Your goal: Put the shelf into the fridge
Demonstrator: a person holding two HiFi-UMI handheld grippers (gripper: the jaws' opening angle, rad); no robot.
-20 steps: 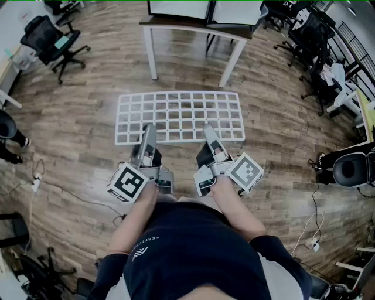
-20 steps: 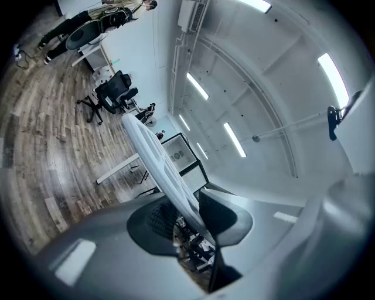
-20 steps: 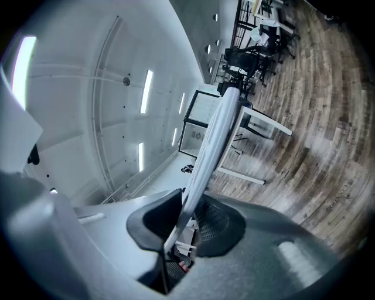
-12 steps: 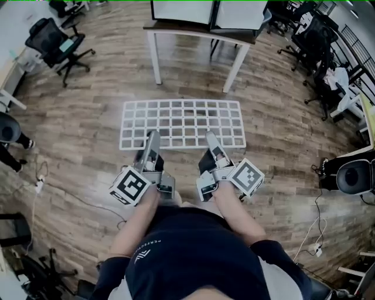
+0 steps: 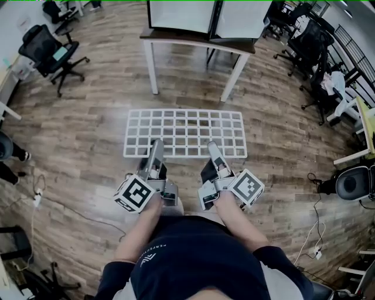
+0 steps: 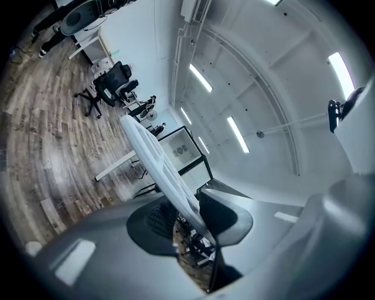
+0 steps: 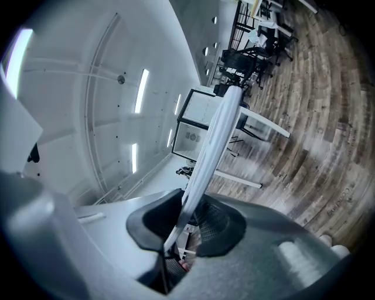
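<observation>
A white wire grid shelf (image 5: 184,130) hangs flat above the wooden floor, long side across my view. My left gripper (image 5: 156,144) is shut on its near edge left of centre, and my right gripper (image 5: 211,145) is shut on the same edge right of centre. In the left gripper view the shelf (image 6: 153,157) runs edge-on away from the left gripper (image 6: 188,212), pinched between the dark pads. The right gripper view shows the shelf (image 7: 215,133) the same way, clamped in the right gripper (image 7: 186,221). The person's arms and dark shirt fill the bottom of the head view.
A dark-topped table with white legs (image 5: 153,64) stands just beyond the shelf, with two white-fronted boxes (image 5: 179,14) on it. Office chairs stand at the far left (image 5: 48,54) and far right (image 5: 312,42). Cables and a plug strip (image 5: 35,198) lie on the floor at the left.
The shelf and both grippers sit a little lower and slightly to the right in the head view than before. Both grips on the near edge are the same.
</observation>
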